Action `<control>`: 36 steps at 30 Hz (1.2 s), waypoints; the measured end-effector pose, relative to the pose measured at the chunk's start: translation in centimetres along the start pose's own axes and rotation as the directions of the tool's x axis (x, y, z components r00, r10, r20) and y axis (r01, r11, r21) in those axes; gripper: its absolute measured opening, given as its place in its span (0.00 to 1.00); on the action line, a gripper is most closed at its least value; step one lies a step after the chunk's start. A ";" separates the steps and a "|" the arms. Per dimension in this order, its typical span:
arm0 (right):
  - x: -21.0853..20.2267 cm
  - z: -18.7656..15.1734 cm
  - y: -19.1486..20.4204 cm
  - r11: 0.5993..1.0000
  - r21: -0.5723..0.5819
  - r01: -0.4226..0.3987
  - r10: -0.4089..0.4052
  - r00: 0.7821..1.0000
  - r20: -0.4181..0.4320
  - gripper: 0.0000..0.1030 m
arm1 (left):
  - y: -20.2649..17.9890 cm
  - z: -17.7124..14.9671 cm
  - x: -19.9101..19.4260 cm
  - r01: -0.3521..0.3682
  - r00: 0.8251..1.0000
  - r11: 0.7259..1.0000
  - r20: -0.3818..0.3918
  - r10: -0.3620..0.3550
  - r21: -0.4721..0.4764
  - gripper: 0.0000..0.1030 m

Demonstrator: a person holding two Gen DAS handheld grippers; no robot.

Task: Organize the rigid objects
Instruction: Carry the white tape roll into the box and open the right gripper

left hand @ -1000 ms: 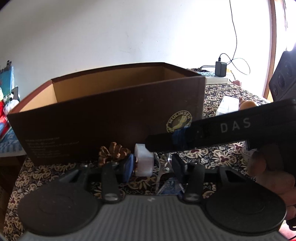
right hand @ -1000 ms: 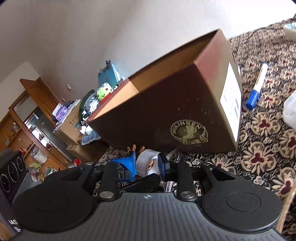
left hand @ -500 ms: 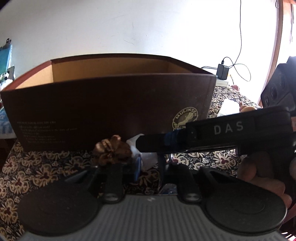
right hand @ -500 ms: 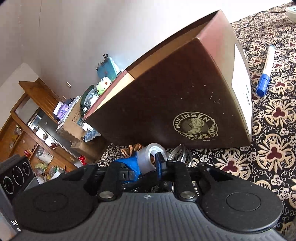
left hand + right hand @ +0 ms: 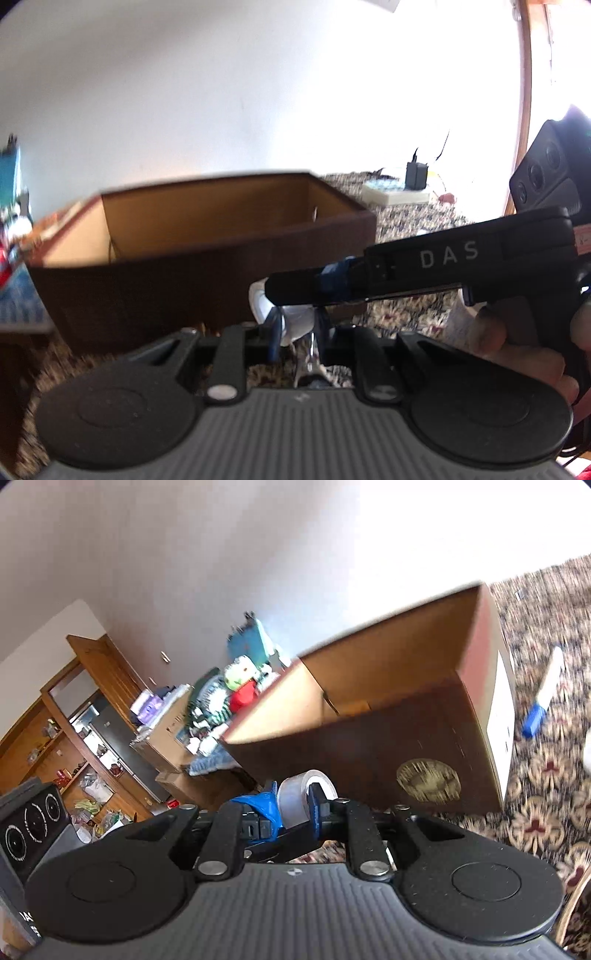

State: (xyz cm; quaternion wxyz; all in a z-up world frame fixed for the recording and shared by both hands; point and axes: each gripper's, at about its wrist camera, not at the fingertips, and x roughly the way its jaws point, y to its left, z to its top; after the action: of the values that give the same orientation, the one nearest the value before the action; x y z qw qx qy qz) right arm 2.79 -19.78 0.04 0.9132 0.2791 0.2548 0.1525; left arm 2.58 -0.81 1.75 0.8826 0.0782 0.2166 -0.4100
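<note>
My right gripper (image 5: 295,805) is shut on a roll of clear tape (image 5: 304,797) and holds it up in front of the open brown cardboard box (image 5: 369,746). In the left wrist view the same tape roll (image 5: 291,314) shows under the right gripper's fingers (image 5: 295,288), which cross from the right. My left gripper (image 5: 295,332) is nearly closed around a shiny metal object (image 5: 312,354) just below the tape; its grip is partly hidden. The box (image 5: 184,269) stands open just ahead.
A blue-capped marker (image 5: 543,701) lies on the patterned tablecloth (image 5: 535,819) right of the box. A charger and white power strip (image 5: 399,192) sit at the back. Shelves and clutter (image 5: 110,746) stand off to the left.
Both grippers have risen, so the box's inside now shows. The brown pinecone-like thing by the left gripper is out of sight. The left jaws have closed in.
</note>
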 end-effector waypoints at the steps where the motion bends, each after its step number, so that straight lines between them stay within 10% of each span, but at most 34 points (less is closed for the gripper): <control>1: -0.1 0.4 0.5 1.000 -0.018 -0.001 0.001 1.000 0.012 0.00 | 0.0 0.5 -0.4 0.000 1.000 1.000 0.011 -0.001 0.012 0.15; 16: 3.4 11.0 3.1 0.987 -0.158 0.022 -0.011 0.997 0.072 0.00 | 4.2 10.9 0.3 -0.015 0.995 0.990 0.101 0.000 0.141 0.15; 36: 15.3 15.1 -5.8 0.985 -0.009 0.174 -0.173 0.973 -0.154 0.00 | 11.5 11.5 16.0 0.020 0.969 0.995 -0.249 0.004 0.093 0.16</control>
State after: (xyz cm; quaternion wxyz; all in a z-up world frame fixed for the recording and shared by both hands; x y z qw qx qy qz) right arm 24.48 -24.52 1.57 0.8999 0.2452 0.3485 0.0928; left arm 24.03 -7.98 4.40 0.8420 0.1698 0.3060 -0.4105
